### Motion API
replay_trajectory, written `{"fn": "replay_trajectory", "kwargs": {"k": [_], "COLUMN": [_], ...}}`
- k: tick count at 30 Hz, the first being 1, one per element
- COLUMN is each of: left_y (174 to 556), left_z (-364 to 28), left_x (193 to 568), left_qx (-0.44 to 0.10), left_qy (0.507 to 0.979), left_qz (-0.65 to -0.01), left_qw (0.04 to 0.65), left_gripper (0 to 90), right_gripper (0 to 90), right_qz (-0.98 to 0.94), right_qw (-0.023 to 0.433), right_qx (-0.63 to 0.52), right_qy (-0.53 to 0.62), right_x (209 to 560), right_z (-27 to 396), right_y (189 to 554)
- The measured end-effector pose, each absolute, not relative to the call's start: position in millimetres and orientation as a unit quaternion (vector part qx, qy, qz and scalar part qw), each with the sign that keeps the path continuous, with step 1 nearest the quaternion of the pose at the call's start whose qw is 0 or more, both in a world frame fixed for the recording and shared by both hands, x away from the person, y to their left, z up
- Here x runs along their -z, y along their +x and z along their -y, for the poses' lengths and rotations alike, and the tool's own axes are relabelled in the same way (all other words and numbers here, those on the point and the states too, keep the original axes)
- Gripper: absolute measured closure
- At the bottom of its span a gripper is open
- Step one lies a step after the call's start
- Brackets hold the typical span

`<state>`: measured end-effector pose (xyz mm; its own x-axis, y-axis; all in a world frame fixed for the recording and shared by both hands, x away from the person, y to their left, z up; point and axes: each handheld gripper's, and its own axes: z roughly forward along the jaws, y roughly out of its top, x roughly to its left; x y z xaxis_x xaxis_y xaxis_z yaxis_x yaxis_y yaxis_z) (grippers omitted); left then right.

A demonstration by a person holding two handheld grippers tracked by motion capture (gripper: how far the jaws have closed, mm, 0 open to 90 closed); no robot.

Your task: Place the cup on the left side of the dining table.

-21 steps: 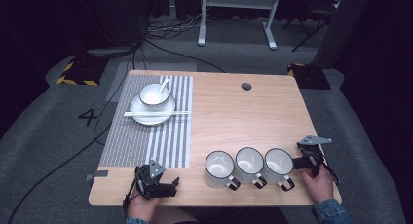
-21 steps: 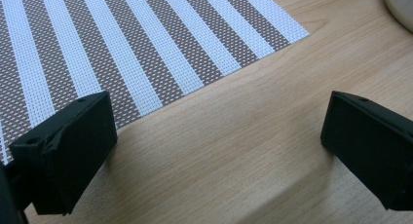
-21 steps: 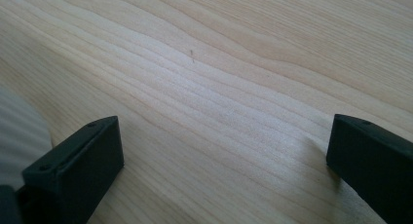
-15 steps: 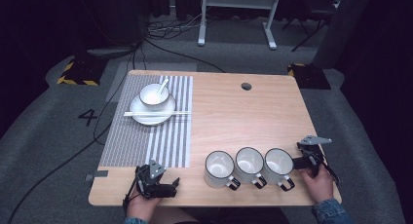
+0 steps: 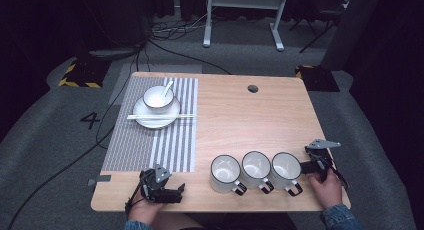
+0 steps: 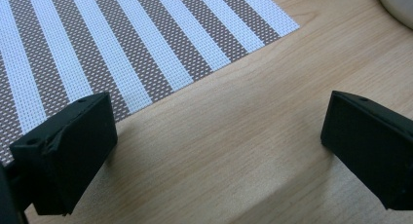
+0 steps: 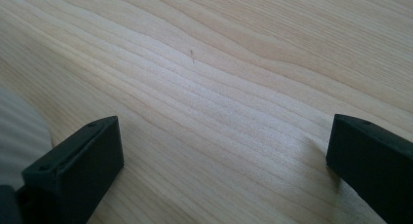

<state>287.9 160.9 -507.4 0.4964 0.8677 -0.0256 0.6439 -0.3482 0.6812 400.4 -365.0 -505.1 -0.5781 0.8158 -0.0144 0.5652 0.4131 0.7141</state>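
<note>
Three white mugs with dark rims stand in a row near the table's front edge: left mug (image 5: 225, 173), middle mug (image 5: 256, 169), right mug (image 5: 286, 171). My right gripper (image 5: 306, 166) rests on the table just right of the right mug, open, with bare wood between its jaws; the mug's white side (image 7: 19, 136) shows at the left of the right gripper view. My left gripper (image 5: 176, 191) lies at the front left, open over bare wood, beside the striped placemat's corner (image 6: 146, 44). A mug's edge (image 6: 397, 5) shows top right in the left gripper view.
On the striped placemat (image 5: 150, 140) at the back left sits a white plate (image 5: 156, 115) with a bowl (image 5: 158, 98), a spoon (image 5: 166, 88) in it, and chopsticks (image 5: 160, 117) across the plate. A cable hole (image 5: 253, 89) is in the tabletop at the back.
</note>
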Motion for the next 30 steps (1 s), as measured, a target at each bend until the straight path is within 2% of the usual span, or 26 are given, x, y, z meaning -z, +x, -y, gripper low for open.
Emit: {"fn": "replay_trajectory", "kwargs": {"k": [6,10,14,16,25,30], "left_y": [288.5,286.8,281.5,279.7,262.2,259.9], "left_z": [-160.7,-161.6,-158.0,-156.3,-142.6,-135.0], "left_x": [505.4,502.1,491.2,488.6,469.3,464.7], "left_qx": [-0.171,-0.199,-0.208,-0.213,-0.218,-0.219], "left_qy": [0.803,0.792,0.764,0.762,0.703,0.708], "left_qz": [-0.477,-0.486,-0.491,-0.488,-0.469,-0.453], "left_qw": [0.314,0.311,0.364,0.369,0.488,0.495], "left_gripper": [0.0,0.0,0.0,0.0,1.2,1.0], "right_gripper": [0.2,0.2,0.2,0.2,0.2,0.2], "right_qz": [-0.82,-0.82,-0.82,-0.82,-0.819,-0.82], "right_qw": [0.184,0.184,0.184,0.183,0.183,0.183], "right_qx": [-0.341,-0.341,-0.341,-0.342,-0.342,-0.341], "right_qy": [0.421,0.421,0.421,0.422,0.422,0.422], "right_x": [505.0,505.0,505.0,505.0,505.0,505.0], "right_z": [365.0,365.0,365.0,364.8,364.7,364.8], "right_y": [400.4,400.4,400.5,400.4,400.3,400.3]}}
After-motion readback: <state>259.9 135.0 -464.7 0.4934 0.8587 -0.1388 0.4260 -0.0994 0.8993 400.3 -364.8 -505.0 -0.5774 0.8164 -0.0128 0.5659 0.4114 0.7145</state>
